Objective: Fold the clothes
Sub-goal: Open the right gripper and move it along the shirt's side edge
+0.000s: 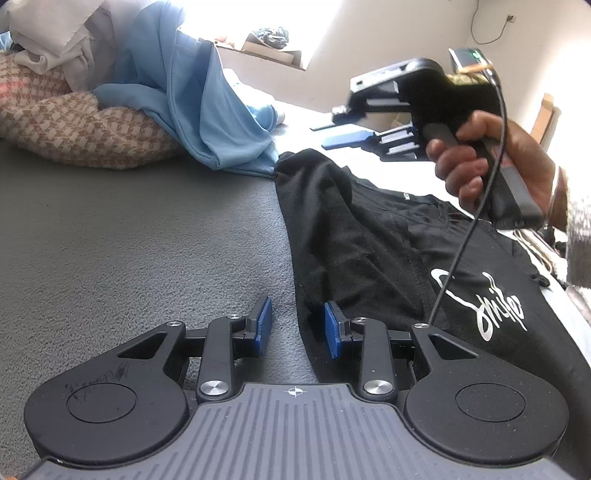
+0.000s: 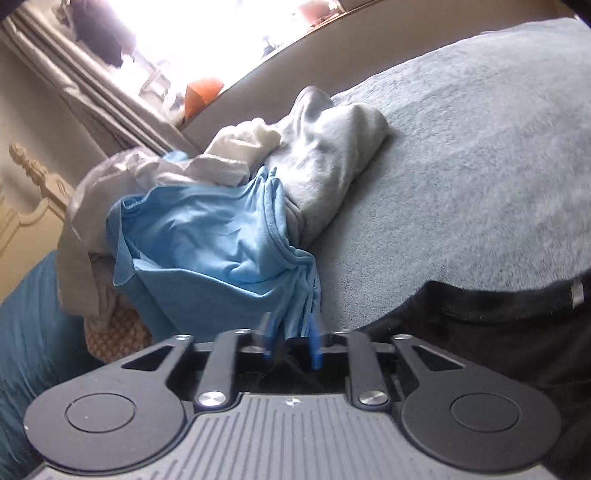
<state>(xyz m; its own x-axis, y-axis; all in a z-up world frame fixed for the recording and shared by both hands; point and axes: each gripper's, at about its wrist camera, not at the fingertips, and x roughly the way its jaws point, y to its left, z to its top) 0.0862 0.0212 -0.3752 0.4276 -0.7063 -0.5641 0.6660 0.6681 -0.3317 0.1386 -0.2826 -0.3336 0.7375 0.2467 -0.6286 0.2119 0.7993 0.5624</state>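
Note:
A black T-shirt [image 1: 369, 240] with white lettering lies spread on the grey blanket [image 1: 147, 240]. My left gripper [image 1: 298, 326] is open low over the shirt's left edge, and that edge runs between the blue pads [image 1: 264, 325] without being pinched. My right gripper [image 1: 319, 136], held by a hand [image 1: 480, 166], hovers above the shirt's far end with its fingers apart and nothing between them. In the right wrist view, the right gripper [image 2: 291, 334] is blurred. It points at a crumpled light blue garment [image 2: 207, 240] just beyond, with black cloth [image 2: 480, 314] underneath.
The clothes pile at the far left holds the light blue garment [image 1: 207, 110], pale cloth [image 1: 55, 33] and a brown checked piece [image 1: 74, 125]. A grey garment [image 2: 325, 155] lies beside the blue one. A thin cable [image 1: 461, 251] hangs across the shirt. Bare blanket [image 2: 480, 147] stretches to the right.

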